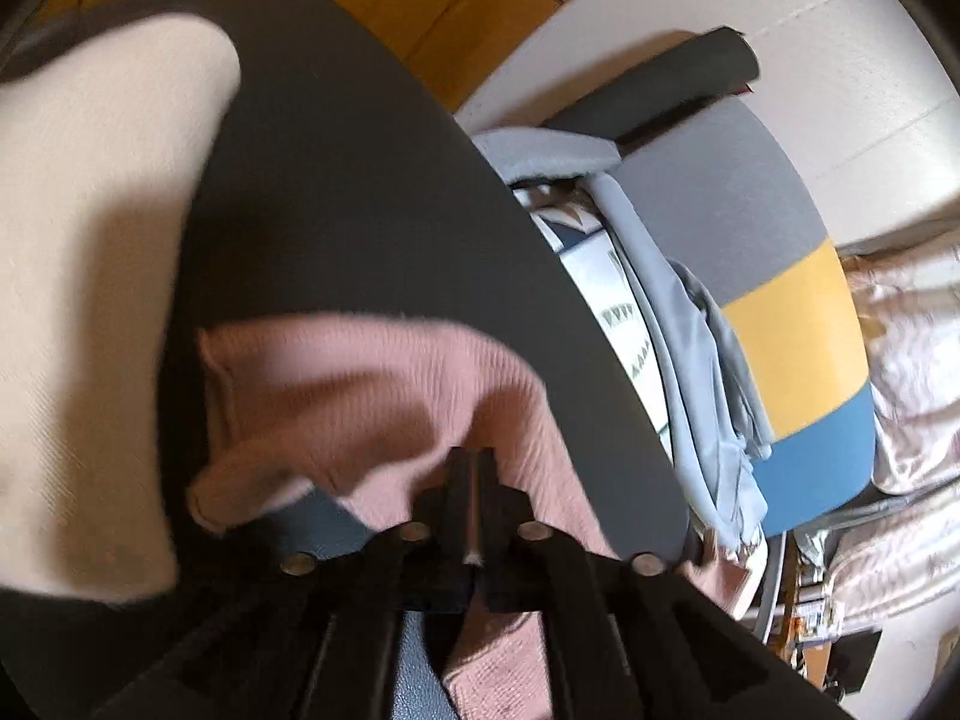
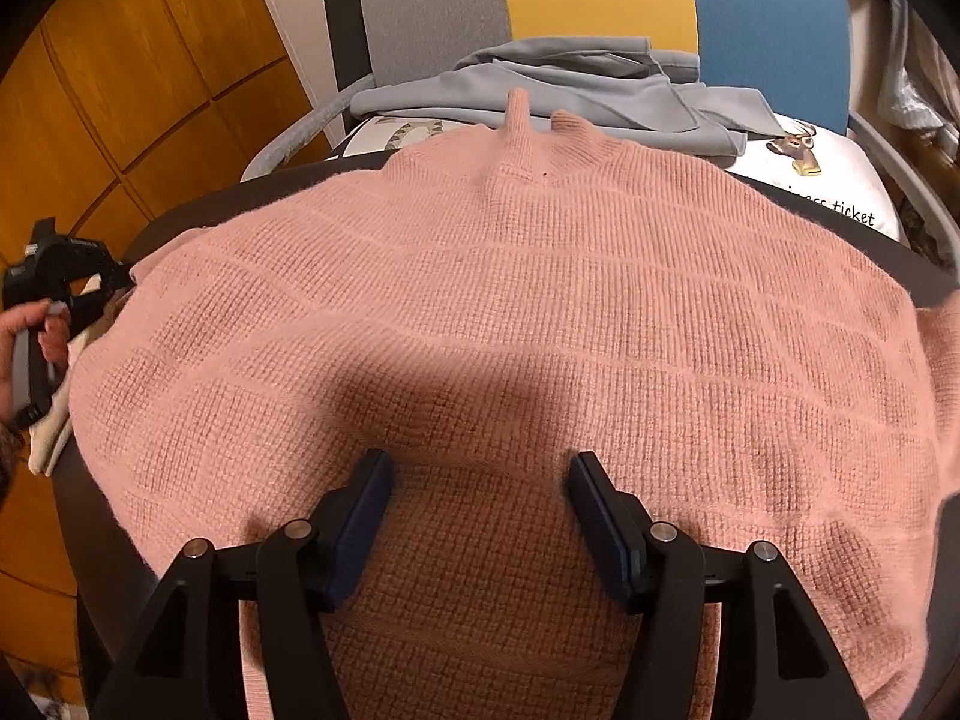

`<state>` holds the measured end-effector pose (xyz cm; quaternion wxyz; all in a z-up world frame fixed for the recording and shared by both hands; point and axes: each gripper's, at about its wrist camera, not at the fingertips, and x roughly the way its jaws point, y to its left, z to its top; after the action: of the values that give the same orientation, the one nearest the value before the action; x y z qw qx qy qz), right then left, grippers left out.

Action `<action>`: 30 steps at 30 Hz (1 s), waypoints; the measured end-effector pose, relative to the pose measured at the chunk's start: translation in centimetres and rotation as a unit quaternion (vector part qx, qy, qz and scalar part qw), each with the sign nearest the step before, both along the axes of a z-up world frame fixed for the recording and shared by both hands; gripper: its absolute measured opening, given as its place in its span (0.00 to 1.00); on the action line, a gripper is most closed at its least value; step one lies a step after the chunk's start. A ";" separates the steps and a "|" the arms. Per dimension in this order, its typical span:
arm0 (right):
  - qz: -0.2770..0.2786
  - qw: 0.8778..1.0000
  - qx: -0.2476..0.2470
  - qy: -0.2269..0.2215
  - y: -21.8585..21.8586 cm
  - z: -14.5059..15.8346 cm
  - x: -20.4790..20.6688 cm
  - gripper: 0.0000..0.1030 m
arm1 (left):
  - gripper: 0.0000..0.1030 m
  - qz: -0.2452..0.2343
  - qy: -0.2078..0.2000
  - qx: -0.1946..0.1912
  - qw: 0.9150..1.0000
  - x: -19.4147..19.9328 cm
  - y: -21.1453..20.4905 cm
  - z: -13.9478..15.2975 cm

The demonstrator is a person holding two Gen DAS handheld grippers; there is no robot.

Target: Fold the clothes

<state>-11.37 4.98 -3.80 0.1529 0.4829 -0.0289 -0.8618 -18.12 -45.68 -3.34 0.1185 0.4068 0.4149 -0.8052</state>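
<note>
The right gripper (image 2: 480, 480) hovered with its jaws apart just over the near part of the pink knitted sweater (image 2: 510, 312), which lay spread flat on the dark table (image 2: 828, 204), collar at the far side, probably to steady the body while the other side was folded. Far off to its left, the left gripper (image 1: 474, 468) had its jaws nearly together, seemingly clamped on a bunched edge of the sweater, likely a sleeve lifted for folding inward. Beyond the collar lay a grey garment (image 2: 600, 96) on a chair.

Pink waffle-knit sweater (image 2: 510, 312) on dark table (image 1: 360, 180) (grey garment (image 2: 570, 90) behind)
</note>
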 end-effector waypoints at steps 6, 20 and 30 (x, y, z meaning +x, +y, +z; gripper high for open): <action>-0.003 1.000 -0.004 -0.001 0.0 -0.1 0.0 0.61 | 0.64 -0.127 -0.045 -0.160 0.978 -3.8 2.6 1.1; -0.005 1.000 -0.003 -0.001 -0.1 0.0 0.1 0.61 | 0.09 -0.255 -0.094 -0.293 0.917 -6.1 8.7 -2.4; -0.003 1.000 -0.006 -0.004 0.1 0.0 0.0 0.61 | 0.10 -0.230 -0.073 -0.534 0.810 -7.5 10.6 3.8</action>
<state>-11.35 5.06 -3.81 0.1528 0.4850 -0.0364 -0.8603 -25.60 -35.04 0.46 0.1583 0.4206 -0.1958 -0.8716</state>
